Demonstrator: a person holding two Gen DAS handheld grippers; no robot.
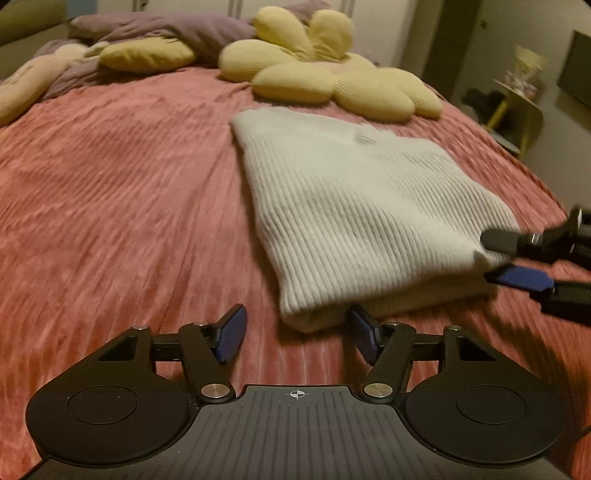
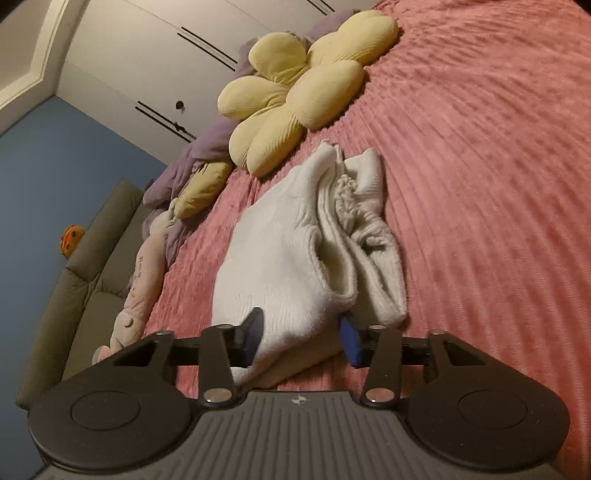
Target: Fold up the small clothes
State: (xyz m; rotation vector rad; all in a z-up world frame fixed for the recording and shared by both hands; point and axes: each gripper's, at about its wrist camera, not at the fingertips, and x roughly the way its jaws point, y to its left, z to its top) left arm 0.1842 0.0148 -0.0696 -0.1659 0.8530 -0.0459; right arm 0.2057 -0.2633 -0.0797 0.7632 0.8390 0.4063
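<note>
Nearest to me, the left gripper [image 1: 297,334] is hanging low over the pink bedspread [image 1: 122,192] with its jaws spread wide and nothing between them — its right blue pad [image 1: 364,334] is sitting just beside the near corner of the white ribbed sweater [image 1: 354,206]. That sweater is lying folded on the bedspread, towards the right side of the bed.

At its right near corner the right gripper [image 2: 303,338] is reaching in, its fingers parted around the thick folded edge; the knit [image 2: 288,258] is bunching between the pads, though I cannot tell whether they are actually pinching it or only straddling it. From the left wrist view the same gripper [image 1: 498,258] is showing one finger above the edge and one below.

Beyond the sweater, a yellow flower-shaped cushion [image 1: 317,70] is resting near the head of the bed — behind it, a rumpled purple blanket [image 1: 177,29].
</note>
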